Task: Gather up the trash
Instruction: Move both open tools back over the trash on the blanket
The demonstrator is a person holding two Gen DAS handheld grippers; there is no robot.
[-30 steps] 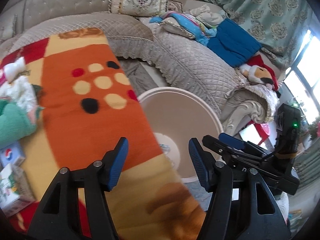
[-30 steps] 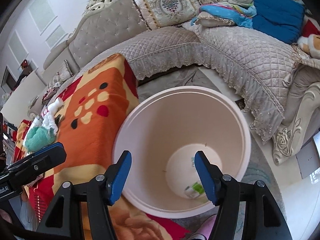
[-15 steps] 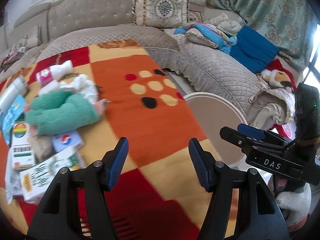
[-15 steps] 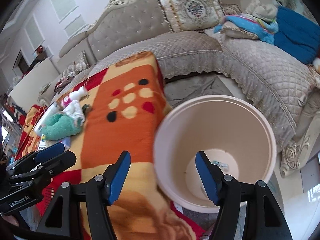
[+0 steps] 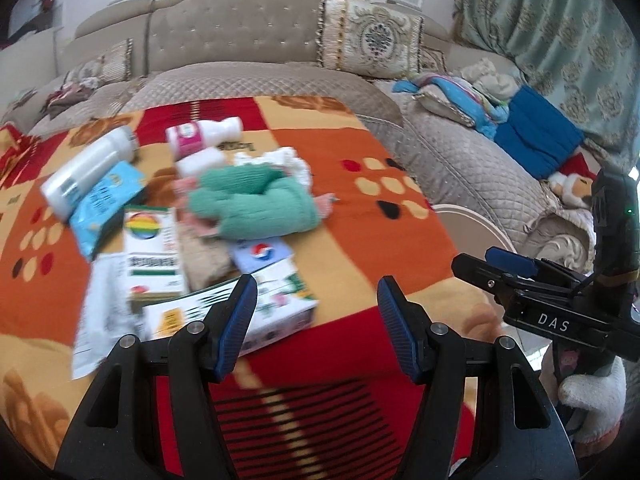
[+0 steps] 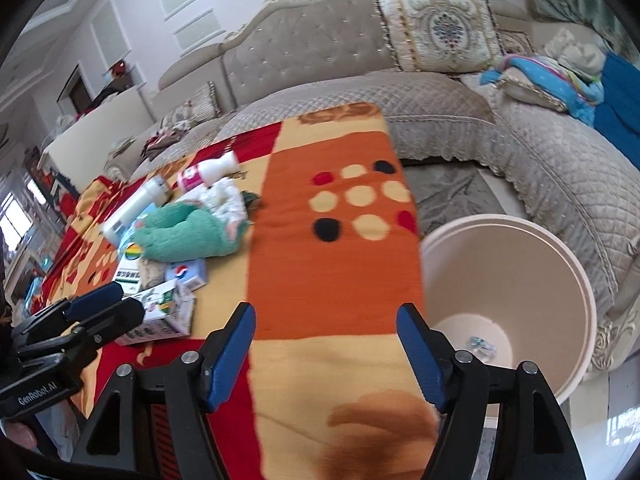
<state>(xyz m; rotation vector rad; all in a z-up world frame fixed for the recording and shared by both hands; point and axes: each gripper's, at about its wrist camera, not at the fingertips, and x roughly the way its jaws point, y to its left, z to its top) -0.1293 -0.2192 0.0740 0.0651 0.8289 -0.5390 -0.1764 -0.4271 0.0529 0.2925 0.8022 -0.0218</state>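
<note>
A heap of trash lies on the orange and red blanket (image 5: 360, 240): a white carton (image 5: 276, 308), a box with a rainbow mark (image 5: 150, 248), a small blue-and-white pack (image 5: 262, 254), a white bottle with a pink label (image 5: 200, 136), a clear bottle (image 5: 86, 172) and a green knitted piece (image 5: 256, 200). My left gripper (image 5: 314, 316) hovers open and empty just over the carton. The cream bin (image 6: 508, 292) stands at the blanket's right edge with small scraps (image 6: 482, 346) at its bottom. My right gripper (image 6: 326, 352) is empty above the blanket beside the bin, its jaws opening.
A quilted beige sofa (image 5: 260, 40) wraps round the back and right side, with patterned cushions (image 6: 440, 34) and a blue cloth pile (image 5: 536, 140). A toy (image 5: 572, 188) lies on the sofa arm. A gloved hand (image 5: 592, 404) holds the right gripper's handle.
Both grippers have swung left, away from the bin and toward the trash heap. The bin slid to the right edge of both views. The right jaws stand a little wider.
</note>
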